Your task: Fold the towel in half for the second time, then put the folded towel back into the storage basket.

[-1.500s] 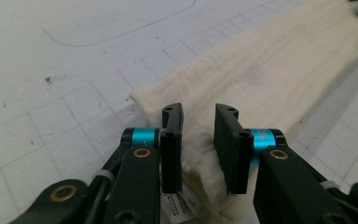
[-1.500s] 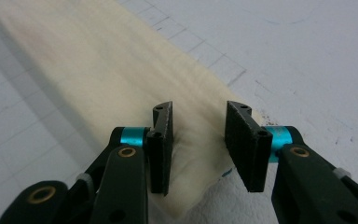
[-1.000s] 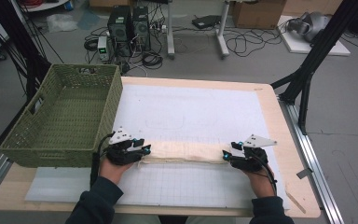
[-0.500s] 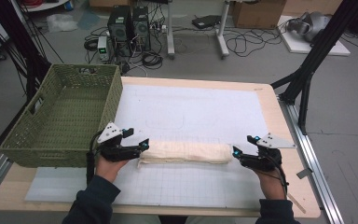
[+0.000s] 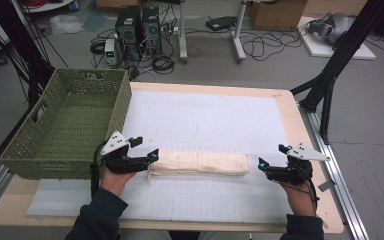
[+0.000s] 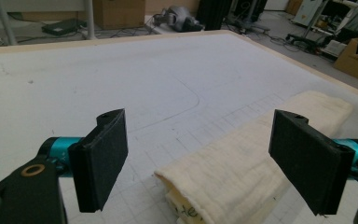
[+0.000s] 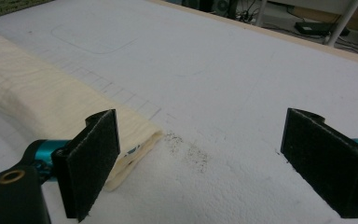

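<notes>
folded cream towel lying flat on the tabletop, long axis running left to right between left gripper and right gripper, both jaws having just been opening, now standing spread and holding nothing

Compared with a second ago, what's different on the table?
Both grippers let go of the folded cloth. The left gripper and right gripper have just been opening and have drawn back from its two ends, the right one farther out to the side. Nothing is between their fingers now. The cloth lies folded on the mat; the green basket has not moved.
</notes>
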Demonstrator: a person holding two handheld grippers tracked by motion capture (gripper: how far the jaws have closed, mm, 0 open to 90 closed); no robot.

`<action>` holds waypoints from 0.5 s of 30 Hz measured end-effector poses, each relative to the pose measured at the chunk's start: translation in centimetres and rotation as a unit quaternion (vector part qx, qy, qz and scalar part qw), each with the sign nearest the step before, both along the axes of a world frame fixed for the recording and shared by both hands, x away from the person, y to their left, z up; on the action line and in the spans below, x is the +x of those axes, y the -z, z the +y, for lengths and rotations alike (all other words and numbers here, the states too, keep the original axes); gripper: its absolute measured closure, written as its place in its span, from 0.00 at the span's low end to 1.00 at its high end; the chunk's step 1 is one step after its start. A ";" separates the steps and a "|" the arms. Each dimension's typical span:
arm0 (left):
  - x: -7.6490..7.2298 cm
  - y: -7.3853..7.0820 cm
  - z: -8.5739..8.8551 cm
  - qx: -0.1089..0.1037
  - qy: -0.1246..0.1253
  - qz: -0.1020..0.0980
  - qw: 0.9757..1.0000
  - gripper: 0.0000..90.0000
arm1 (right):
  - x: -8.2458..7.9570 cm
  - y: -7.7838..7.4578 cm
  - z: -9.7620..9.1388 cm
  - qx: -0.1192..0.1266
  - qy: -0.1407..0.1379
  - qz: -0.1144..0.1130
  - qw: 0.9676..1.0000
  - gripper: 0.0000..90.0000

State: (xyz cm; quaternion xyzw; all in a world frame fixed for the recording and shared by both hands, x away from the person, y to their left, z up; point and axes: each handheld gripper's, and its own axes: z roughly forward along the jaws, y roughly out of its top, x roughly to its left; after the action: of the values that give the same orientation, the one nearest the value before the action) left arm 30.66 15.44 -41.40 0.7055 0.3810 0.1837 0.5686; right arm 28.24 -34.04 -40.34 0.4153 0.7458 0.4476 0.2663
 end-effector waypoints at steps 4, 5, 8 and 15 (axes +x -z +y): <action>0.0 0.0 0.0 0.001 -0.001 0.001 1.000 0.22 | 0.0 0.2 -0.1 0.001 0.000 0.002 1.000 0.12; 0.0 0.0 0.0 0.002 -0.001 0.001 1.000 0.22 | 0.0 0.2 -0.1 0.001 0.001 0.002 1.000 0.12; 0.0 0.1 0.0 0.002 -0.002 0.003 1.000 0.22 | 0.0 0.3 -0.2 0.004 0.004 0.001 1.000 0.12; 0.2 0.2 0.2 0.003 -0.003 0.007 1.000 0.22 | 0.3 0.5 0.2 -0.001 0.003 0.005 1.000 0.12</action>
State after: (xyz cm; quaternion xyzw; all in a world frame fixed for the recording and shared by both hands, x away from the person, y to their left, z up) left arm 30.83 15.62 -41.60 0.7072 0.3870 0.1812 0.5633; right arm 28.54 -33.88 -40.79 0.4194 0.7464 0.4442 0.2640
